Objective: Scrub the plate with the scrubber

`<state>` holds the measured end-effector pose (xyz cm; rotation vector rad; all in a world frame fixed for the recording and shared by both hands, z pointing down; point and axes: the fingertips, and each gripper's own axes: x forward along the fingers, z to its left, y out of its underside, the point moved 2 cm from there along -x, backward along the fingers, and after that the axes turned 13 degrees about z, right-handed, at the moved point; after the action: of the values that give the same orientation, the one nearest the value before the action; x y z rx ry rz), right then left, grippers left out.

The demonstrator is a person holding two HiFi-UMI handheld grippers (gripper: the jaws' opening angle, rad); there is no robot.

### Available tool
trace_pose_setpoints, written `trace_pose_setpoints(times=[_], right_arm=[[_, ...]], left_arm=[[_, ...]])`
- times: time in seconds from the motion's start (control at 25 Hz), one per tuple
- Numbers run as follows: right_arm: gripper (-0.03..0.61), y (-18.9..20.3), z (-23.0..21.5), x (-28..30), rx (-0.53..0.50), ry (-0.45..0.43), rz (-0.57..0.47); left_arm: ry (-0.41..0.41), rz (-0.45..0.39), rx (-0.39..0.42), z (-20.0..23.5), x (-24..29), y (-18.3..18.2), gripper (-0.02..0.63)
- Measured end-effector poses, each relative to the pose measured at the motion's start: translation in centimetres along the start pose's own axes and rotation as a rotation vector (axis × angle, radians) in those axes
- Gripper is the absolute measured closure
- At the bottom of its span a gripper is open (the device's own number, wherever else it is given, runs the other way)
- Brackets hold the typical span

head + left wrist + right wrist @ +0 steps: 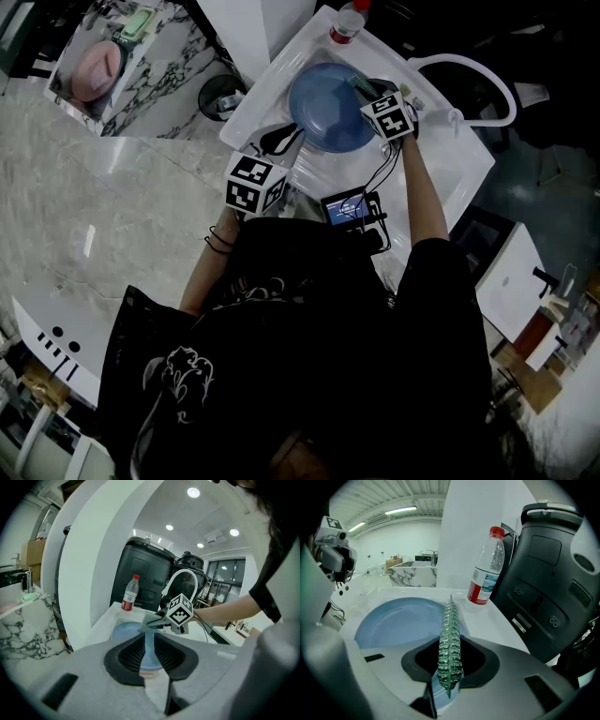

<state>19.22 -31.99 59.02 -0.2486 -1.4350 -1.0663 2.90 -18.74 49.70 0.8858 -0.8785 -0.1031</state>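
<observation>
Progress is hard to read from the plate itself, because no foam, water or dirt shows on it. I judge that the preparation is finished and the scrubbing is at its start or under way.

The left hand-held gripper (149, 652) is clenched on the near rim of the blue plate (323, 108), whose thin edge stands between its pads. The plate is in the white sink (279, 66), steadied this way. The right hand-held gripper (449, 670) is closed on the green scrubber (450, 634), which is seen edge-on and reaches out over the far side of the plate. Whether it presses on the plate or only hovers above it I cannot tell. What remains, in my judgement, is to rub the scrubber over the whole plate.

Counted: two hand-held grippers, one plate, one scrubber, one sink. One clear bottle (487, 566) with a red cap also stands upright behind the plate, apart from it.
</observation>
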Motion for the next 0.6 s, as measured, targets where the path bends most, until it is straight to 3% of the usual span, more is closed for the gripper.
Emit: trace_pose_setpoints(times=[0.32, 0.6], right_arm=[[0.488, 1.4, 1.6, -0.3, 0.099, -0.022, 0.015], [0.488, 3.1, 3.3, -1.6, 0.289, -0.039, 0.023]], left_arm=[[0.000, 0.008, -0.008, 0.3, 0.1, 0.2, 0.552], [0.022, 0.008, 0.008, 0.3, 0.3, 0.3, 0.552]])
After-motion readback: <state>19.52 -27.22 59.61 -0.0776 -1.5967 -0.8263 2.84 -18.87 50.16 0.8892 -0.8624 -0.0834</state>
